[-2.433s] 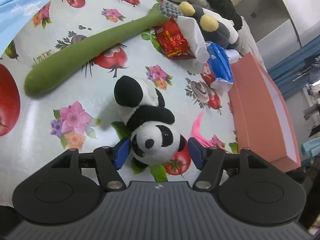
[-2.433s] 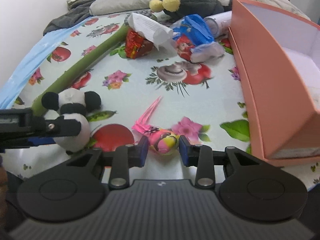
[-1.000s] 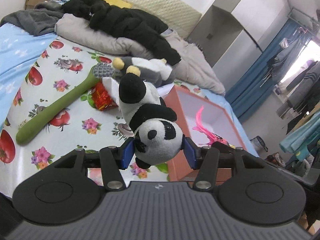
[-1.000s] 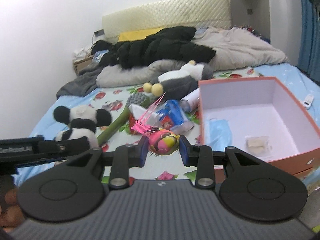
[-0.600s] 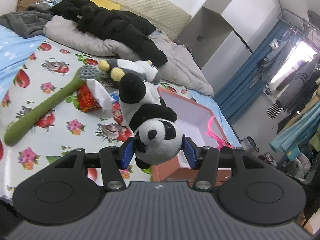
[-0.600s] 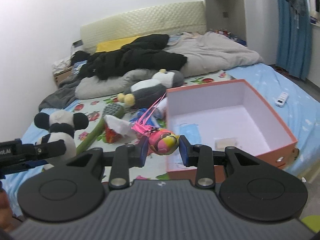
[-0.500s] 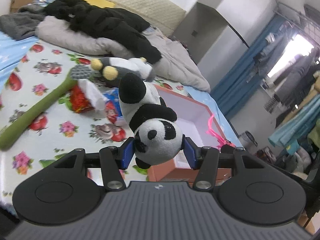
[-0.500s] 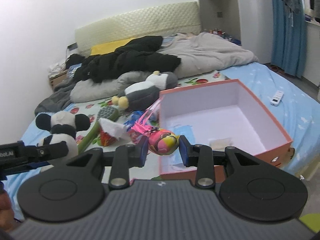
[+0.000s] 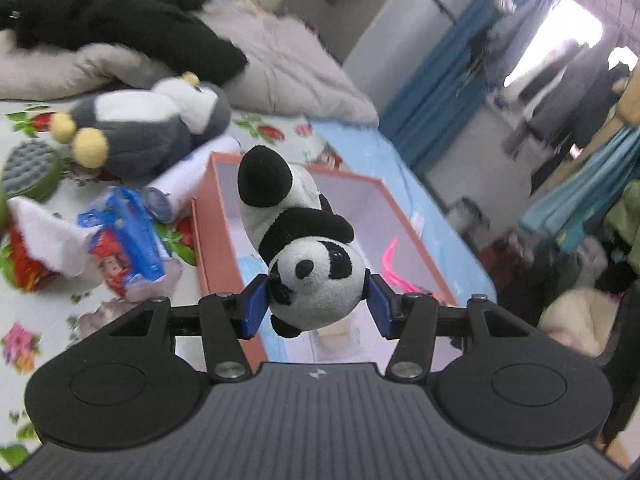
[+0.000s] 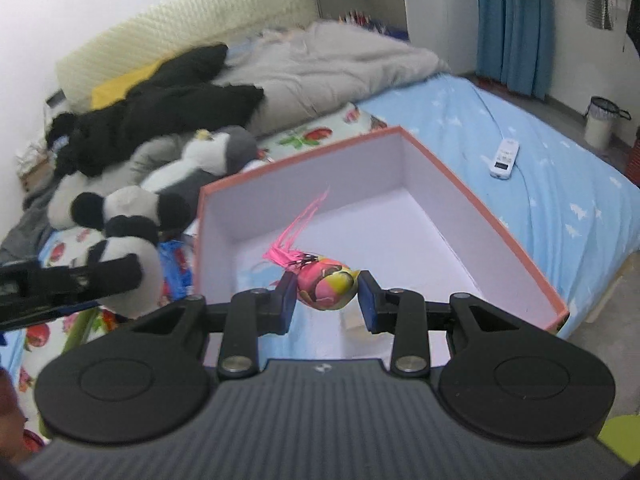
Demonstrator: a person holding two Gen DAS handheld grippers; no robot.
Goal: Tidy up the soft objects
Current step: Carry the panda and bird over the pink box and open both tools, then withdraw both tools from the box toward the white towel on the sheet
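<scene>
Bed (image 10: 540, 184) with orange box (image 10: 472, 200) | left hand-held gripper (image 9: 318, 306) clamps plush panda (image 9: 304, 256) | right hand-held gripper (image 10: 327, 294) clamps pink-tufted soft ball (image 10: 326, 282) above box

Both toys were lifted off the bed; the panda (image 9: 316, 280) and ball (image 10: 326, 286) now hang above the box (image 10: 500, 232).

Both wrist views angled down, near above pink box (image 9: 212, 216) (image 10: 480, 208); shared.

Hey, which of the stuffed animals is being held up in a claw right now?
The small panda plush, pinched by its head in the left claw above the orange box. The bigger grey-and-white plush with yellow feet lies on the bed.
</scene>
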